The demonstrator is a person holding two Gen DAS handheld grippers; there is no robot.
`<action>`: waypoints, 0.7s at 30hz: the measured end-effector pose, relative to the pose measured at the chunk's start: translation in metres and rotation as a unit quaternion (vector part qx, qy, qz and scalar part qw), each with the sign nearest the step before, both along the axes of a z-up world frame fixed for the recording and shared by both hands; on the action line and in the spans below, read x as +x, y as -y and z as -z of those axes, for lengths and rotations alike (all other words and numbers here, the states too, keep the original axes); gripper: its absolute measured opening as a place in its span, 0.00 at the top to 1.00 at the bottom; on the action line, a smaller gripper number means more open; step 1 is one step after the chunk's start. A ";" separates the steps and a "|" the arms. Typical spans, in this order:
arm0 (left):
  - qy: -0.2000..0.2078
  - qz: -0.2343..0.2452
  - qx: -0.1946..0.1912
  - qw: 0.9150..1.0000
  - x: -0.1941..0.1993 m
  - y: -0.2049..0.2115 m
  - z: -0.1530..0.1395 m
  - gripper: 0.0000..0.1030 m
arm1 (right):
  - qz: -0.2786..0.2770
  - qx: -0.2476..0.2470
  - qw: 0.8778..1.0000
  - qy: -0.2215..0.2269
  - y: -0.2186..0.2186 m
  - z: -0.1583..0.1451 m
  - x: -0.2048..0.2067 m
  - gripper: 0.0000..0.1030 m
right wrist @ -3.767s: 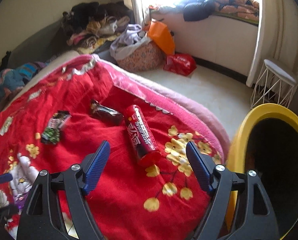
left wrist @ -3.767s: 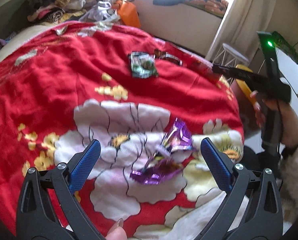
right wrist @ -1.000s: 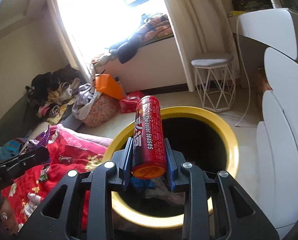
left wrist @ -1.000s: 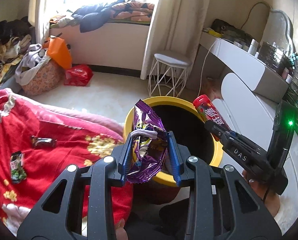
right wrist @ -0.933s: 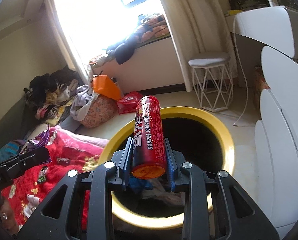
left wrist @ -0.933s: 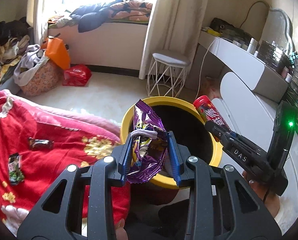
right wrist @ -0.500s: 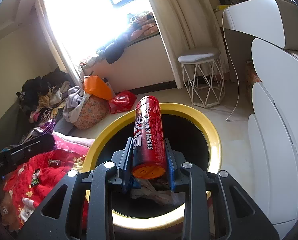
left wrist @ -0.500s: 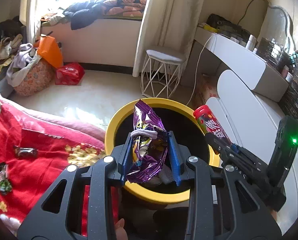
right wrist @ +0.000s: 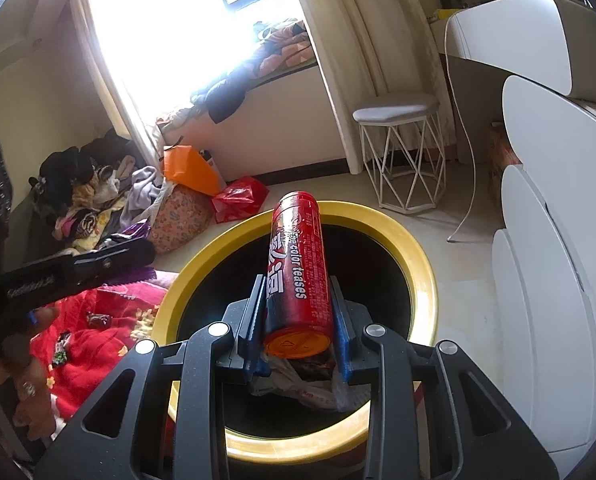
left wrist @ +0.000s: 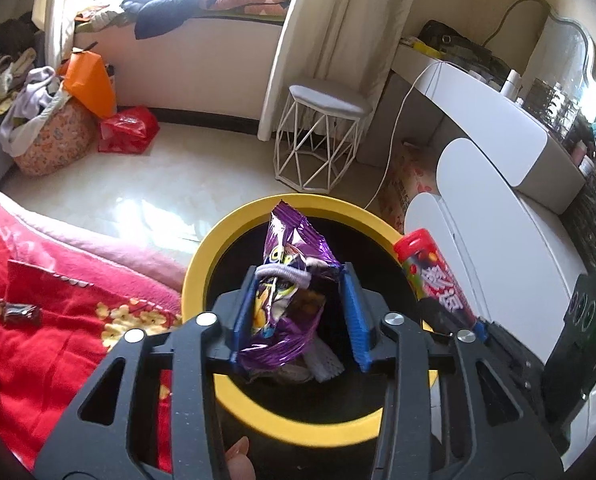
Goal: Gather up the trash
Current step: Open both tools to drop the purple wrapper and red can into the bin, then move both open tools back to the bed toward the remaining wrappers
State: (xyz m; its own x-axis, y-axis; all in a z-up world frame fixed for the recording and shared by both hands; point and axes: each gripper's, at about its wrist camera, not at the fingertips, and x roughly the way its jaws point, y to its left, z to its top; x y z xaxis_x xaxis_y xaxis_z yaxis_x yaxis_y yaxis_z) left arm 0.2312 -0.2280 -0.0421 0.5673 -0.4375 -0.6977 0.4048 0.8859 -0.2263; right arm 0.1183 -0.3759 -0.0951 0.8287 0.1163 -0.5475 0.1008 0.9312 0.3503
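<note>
My left gripper [left wrist: 298, 312] holds a crumpled purple snack wrapper [left wrist: 288, 284] over the mouth of a yellow-rimmed black trash bin [left wrist: 202, 264]. The right blue pad stands a little off the wrapper. My right gripper [right wrist: 298, 316] is shut on a red candy tube [right wrist: 298, 272] and holds it over the same bin [right wrist: 426, 264]. The tube also shows in the left wrist view [left wrist: 434, 276]. Trash lies in the bin's bottom [right wrist: 298, 388]. A dark wrapper [left wrist: 20, 312] and a green wrapper [right wrist: 61, 346] lie on the red blanket [left wrist: 58, 344].
A white wire stool [left wrist: 318, 136] stands beyond the bin. White curved furniture [right wrist: 546, 280] is close on the right. A laundry basket [left wrist: 46, 136], orange bag [left wrist: 90, 84] and red bag [left wrist: 128, 130] sit by the window wall.
Both grippers have moved forward and lower over the bin, which now fills more of each view. The left jaws have parted slightly around the wrapper. The right grip is unchanged.
</note>
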 end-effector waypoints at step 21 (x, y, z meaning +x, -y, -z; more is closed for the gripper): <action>0.048 -0.059 -0.006 0.997 -0.031 -0.046 -0.015 0.10 | 0.036 -0.012 0.998 0.040 0.008 -0.011 -0.019 0.32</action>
